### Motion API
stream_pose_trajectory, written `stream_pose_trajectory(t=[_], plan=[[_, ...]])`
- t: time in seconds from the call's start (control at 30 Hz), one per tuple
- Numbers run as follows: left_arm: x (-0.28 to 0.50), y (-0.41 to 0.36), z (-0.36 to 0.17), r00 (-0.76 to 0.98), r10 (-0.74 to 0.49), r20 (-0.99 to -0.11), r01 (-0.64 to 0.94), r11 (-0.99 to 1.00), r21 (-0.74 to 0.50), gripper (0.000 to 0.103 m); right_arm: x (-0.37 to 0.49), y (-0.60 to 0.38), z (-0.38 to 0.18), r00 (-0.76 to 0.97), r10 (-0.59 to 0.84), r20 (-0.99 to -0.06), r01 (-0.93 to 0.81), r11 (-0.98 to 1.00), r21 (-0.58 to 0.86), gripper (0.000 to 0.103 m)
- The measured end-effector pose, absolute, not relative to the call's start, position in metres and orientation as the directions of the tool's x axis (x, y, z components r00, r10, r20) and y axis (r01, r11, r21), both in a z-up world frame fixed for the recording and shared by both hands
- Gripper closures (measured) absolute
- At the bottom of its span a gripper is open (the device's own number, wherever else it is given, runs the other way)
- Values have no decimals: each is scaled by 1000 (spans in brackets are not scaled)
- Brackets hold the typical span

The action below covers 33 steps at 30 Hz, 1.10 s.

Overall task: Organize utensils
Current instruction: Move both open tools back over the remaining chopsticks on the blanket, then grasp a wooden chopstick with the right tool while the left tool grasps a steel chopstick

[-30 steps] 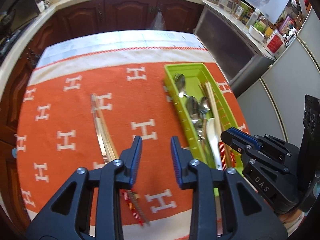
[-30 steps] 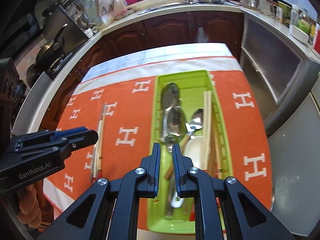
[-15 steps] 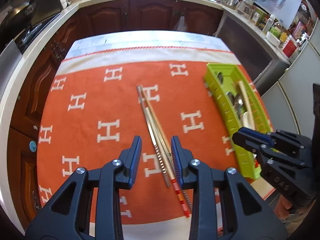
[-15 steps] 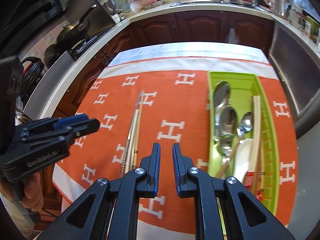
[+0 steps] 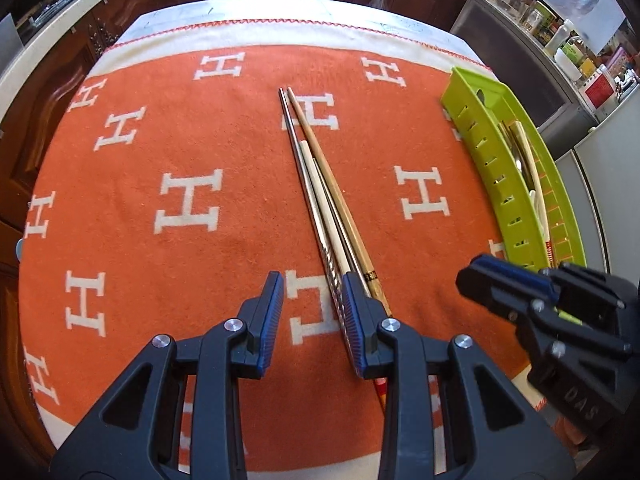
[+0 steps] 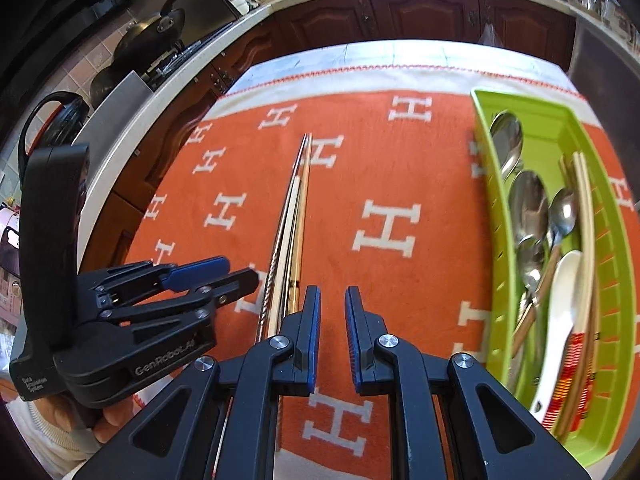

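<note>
Left gripper [image 5: 312, 300] hangs low over the orange blanket [image 5: 224, 132] on the desk, jaws parted with nothing between them; its right pad sits just above the near ends of the chopsticks [image 5: 320, 184]; right gripper [image 6: 332, 320] hovers just right of the same bundle, jaws narrowly apart and empty. Chopsticks lie side by side, touching, long axis running away from the cameras, thin tips at the far end, thick decorated ends nearest the grippers; they rest on the blanket well left of the green tray [image 5: 516, 184]. A second ago the left camera had the tray near the middle and the chopsticks off to its left; since then the bundle has come to centre and looms larger, the tray pushed to the right edge. Only the right wrist view looks into the tray [image 6: 600, 208], showing metal spoons [image 6: 528, 204], a white spoon [image 6: 560, 320] and more chopsticks lying lengthwise; it also shows a hand [image 6: 80, 420] under the left gripper.
</note>
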<state>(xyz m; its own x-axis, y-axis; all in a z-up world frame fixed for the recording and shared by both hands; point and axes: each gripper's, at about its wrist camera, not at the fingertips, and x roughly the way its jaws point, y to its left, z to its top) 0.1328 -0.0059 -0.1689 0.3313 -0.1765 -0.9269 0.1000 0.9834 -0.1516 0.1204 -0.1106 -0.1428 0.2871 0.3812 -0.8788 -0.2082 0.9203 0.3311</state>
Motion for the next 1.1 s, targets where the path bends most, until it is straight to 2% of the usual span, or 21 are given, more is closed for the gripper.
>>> stream_pose_trajectory(t=[0.3,0.77,0.83,0.87,0.9,1.1], plan=[[146,-8,-180,325,-158,-932,88,987,-136,74,126,-104,-159,266,388,-882,-221,916,336,91],[160,-20,-181,366,-60,-928,88,996,-30,74,130,-100,-171,245,414,-877,-228,904,363,91],[162,-19,-182,376,-58,-925,87,996,-27,80,130,-98,-172,241,417,-876,-231,902,365,91],[162,-19,-181,385,-58,-921,92,995,-24,92,130,-97,-172,240,419,-876,-234,900,366,91],[161,-17,-181,387,-71,-919,96,995,-36,99,130,-96,-173,240,419,-876,-236,900,366,91],[150,7,-180,396,-99,-913,50,995,-86,99,132,-89,-176,227,426,-876,-245,895,372,91]])
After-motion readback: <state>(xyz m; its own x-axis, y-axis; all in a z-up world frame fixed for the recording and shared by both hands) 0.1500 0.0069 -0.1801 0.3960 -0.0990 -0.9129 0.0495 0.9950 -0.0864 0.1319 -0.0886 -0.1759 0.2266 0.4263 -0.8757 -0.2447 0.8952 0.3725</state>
